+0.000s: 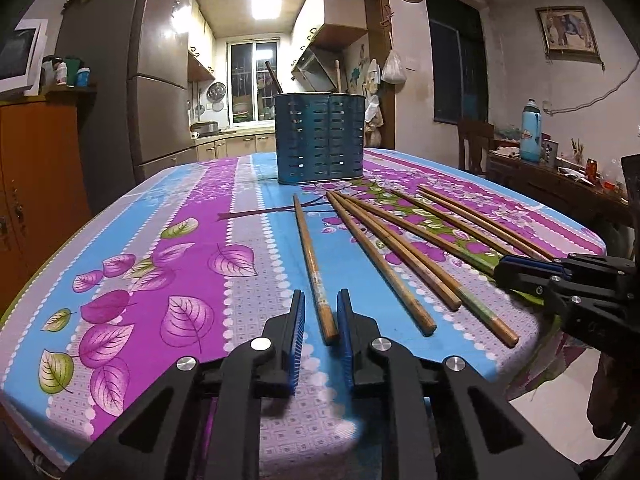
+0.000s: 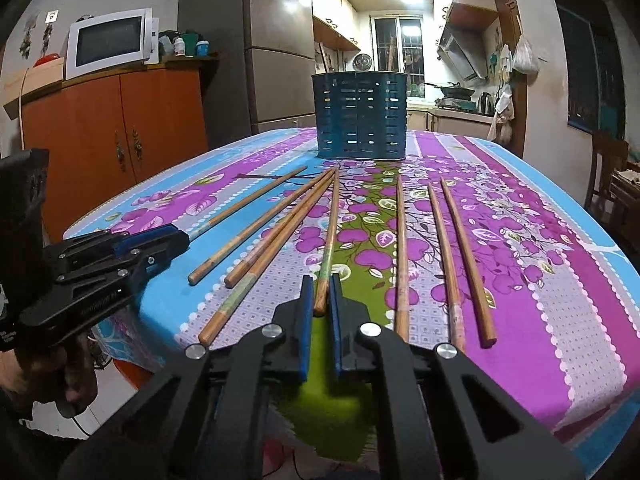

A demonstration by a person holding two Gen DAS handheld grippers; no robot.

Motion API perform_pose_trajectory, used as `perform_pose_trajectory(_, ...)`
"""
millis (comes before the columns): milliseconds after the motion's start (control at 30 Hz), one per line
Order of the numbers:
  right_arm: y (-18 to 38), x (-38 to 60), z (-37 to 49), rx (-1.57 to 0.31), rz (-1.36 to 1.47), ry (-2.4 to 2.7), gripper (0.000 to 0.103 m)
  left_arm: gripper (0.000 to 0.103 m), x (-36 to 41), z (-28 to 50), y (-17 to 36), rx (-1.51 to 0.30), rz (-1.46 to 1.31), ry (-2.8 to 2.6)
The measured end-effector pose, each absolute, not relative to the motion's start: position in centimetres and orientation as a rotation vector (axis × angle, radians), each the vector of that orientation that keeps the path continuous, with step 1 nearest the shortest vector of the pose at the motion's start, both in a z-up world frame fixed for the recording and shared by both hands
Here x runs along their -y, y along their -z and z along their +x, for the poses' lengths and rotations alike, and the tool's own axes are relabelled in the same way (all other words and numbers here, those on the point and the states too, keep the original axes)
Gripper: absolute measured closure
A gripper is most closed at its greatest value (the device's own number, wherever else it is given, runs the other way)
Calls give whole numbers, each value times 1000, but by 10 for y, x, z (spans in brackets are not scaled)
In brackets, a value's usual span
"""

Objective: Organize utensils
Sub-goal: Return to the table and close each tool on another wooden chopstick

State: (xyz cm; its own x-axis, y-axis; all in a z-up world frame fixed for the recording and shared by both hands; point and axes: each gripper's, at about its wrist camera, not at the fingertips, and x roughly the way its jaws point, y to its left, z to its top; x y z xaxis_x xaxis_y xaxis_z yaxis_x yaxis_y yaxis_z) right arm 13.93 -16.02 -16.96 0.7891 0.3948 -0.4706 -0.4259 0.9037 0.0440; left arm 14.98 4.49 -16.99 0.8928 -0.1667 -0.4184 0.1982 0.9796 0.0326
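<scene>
Wooden chopsticks lie spread on the flowered tablecloth [image 1: 168, 240], in front of the blue slotted holder [image 1: 320, 138]. From the left wrist view, my left gripper [image 1: 321, 300] stands apart around the thick end of the leftmost chopstick [image 1: 314, 264], not pressing it. From the right wrist view, my right gripper [image 2: 321, 283] stands apart around the end of another chopstick [image 2: 330, 240]; the holder stands beyond.
</scene>
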Motion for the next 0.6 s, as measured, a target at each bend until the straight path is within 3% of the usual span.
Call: perform_pose_trajectory(600,175,161,133,-433,-89,-454,97,85,-39,133,178,-353,85,151)
